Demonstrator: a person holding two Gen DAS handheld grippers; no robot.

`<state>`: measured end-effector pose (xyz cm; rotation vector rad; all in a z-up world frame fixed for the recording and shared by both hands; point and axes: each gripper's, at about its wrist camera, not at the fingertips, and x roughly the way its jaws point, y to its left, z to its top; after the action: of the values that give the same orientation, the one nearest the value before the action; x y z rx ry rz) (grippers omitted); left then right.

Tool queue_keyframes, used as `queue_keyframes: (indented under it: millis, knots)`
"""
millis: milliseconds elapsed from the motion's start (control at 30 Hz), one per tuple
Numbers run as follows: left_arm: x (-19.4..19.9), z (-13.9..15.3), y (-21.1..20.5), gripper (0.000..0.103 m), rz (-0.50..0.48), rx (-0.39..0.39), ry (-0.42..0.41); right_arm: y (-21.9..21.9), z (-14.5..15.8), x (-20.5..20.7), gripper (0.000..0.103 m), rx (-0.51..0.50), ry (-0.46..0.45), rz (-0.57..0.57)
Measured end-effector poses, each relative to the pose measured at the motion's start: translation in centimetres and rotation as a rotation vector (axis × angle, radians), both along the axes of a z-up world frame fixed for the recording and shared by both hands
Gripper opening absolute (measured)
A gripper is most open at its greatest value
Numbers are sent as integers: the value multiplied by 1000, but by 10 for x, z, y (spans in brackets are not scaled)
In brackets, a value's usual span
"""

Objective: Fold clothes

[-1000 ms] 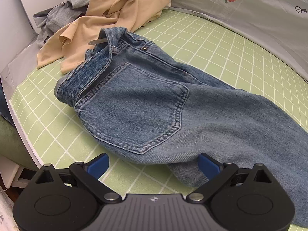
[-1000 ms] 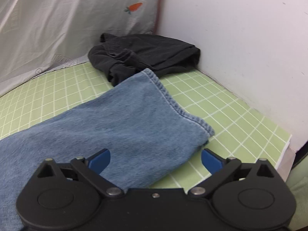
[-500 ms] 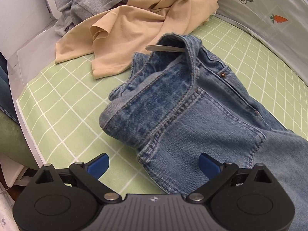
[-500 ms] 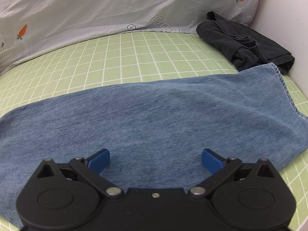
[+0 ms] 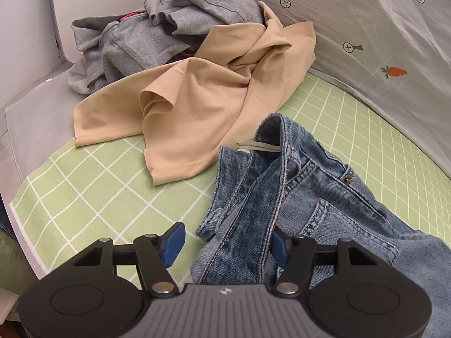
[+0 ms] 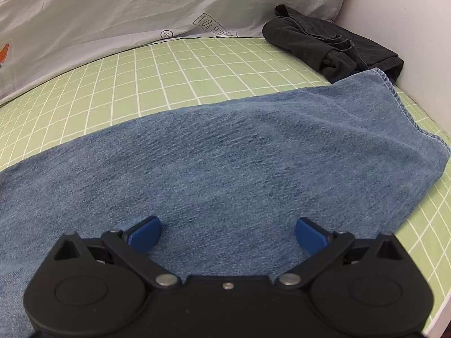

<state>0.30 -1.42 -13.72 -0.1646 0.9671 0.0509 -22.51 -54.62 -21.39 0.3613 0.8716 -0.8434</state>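
Blue jeans (image 5: 338, 205) lie on the green checked mat (image 5: 84, 191), their waistband (image 5: 248, 214) rumpled and partly standing up. My left gripper (image 5: 225, 242) is open at the waistband's near end. Its blue pads (image 5: 172, 242) sit either side of the denim fold, with the right pad close against the cloth. In the right wrist view one jeans leg (image 6: 225, 155) stretches flat to its hem (image 6: 408, 118) at the right. My right gripper (image 6: 227, 233) hovers low over the middle of that leg, open wide and holding nothing.
A tan shirt (image 5: 203, 104) and a heap of grey garments (image 5: 157, 33) lie behind the waistband. A folded black garment (image 6: 332, 48) sits past the hem by the white wall (image 6: 408, 14). A grey carrot-print sheet (image 6: 112, 14) borders the back. The mat's edge runs close on the left.
My left gripper has moved from the back pocket up to the waistband, and its fingers have narrowed around the fold. My right gripper has swung from the hem to mid-leg and come lower.
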Motion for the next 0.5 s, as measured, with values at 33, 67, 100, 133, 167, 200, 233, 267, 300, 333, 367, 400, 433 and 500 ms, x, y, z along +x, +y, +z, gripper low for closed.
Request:
queue_keyframes:
  millis: [33,67,100,133,167,200,233,267,300,333,367,400,433,500]
  knots:
    - [-1,0,-3,64,-7,12,3,1,-1,0,103,-4,-1,-5]
    - [-3,0,-7,64,-20,30,1,2,-1,0,103,-7,-1,-8]
    - [-6,1,-11,64,-35,49,-1,3,-2,1,103,-9,0,-10]
    - [-10,1,-16,62,-50,68,-4,4,-2,1,103,-11,3,-10]
    - [-14,2,-21,56,-64,82,-6,5,-1,2,103,-13,10,-7]
    - [-19,2,-26,53,-74,92,-8,7,1,3,103,-21,20,2]
    - [-23,2,-29,50,-79,105,-12,11,4,5,103,-35,30,21]
    - [-26,1,-32,48,-83,117,-15,16,7,6,103,-50,40,42]
    - [-27,1,-33,47,-87,122,-14,23,10,7,103,-65,47,68]
    - [-29,1,-32,45,-86,121,-10,31,13,8,103,-70,52,96]
    - [-29,1,-32,44,-83,118,-5,39,15,9,103,-72,55,124]
    - [-30,2,-31,43,-80,113,-2,47,17,9,103,-75,59,152]
    - [-31,4,-30,40,-76,109,1,55,19,10,103,-61,58,186]
    - [-33,8,-28,38,-69,102,10,72,23,12,103,-41,51,249]
